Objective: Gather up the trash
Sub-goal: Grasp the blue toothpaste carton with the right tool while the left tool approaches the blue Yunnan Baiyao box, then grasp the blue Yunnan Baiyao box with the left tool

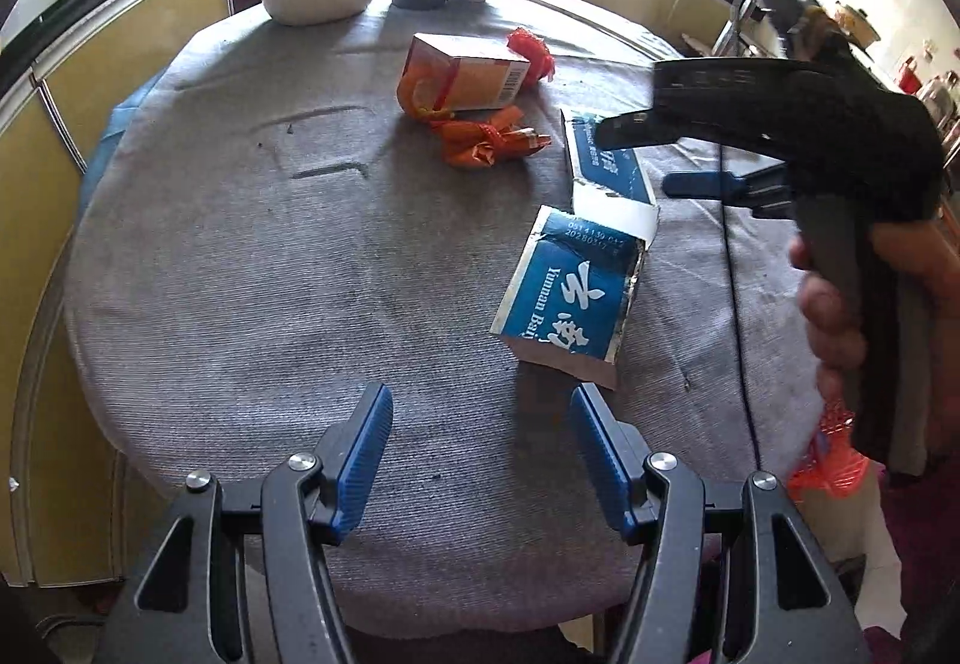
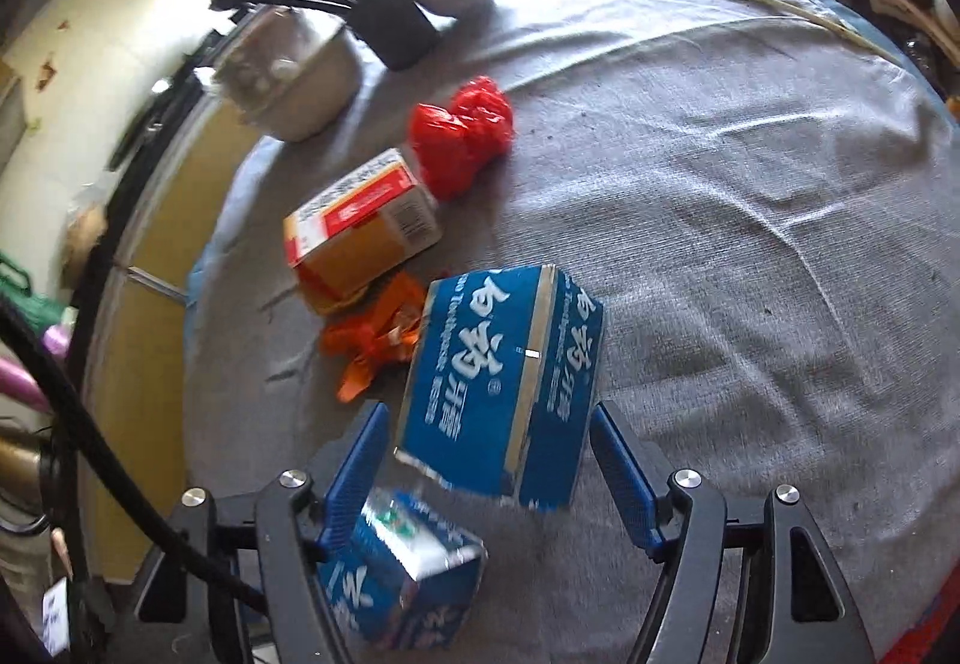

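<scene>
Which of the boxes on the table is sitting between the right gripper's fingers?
The larger blue box, framed by the right gripper; the orange box lies farther off.

Both wrist views close above table (image 1: 210, 274), angled steeply down; share blue carton (image 1: 570, 298), probably same.

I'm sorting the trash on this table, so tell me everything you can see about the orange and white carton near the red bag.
The orange and white carton is a small cardboard box lying on its side on the grey tablecloth. It has a barcode on one end, a red label band along one face, and an open, torn end. Crumpled orange wrappers lie against it at the open end, and the red plastic bag sits at its barcode end. Neither claw touches it.
</scene>
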The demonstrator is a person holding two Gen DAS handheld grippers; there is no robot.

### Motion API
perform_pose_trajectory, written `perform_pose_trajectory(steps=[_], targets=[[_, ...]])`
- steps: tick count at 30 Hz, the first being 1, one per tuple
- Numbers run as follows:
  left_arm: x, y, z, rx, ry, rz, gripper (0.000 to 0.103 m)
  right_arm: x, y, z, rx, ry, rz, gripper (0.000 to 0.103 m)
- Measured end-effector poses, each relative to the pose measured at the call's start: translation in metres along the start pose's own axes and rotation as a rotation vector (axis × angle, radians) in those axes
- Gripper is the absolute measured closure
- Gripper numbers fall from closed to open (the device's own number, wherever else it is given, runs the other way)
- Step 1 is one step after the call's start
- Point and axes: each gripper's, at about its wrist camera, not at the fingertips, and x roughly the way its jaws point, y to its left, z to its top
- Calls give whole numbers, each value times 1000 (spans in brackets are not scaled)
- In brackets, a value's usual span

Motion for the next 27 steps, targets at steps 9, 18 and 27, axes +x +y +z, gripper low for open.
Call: perform_pose_trajectory(steps=[9,18,27], targets=[[-7,2,3,-4,-20,-52,38,31,32,8,-95,14,-205,26],[-1,-11,16,20,-12,-92,38,25,7,5,-130,-41,-202,41],[38,-22,38,28,63,-132,28,-11,-38,-20,-105,-66,-162,41]])
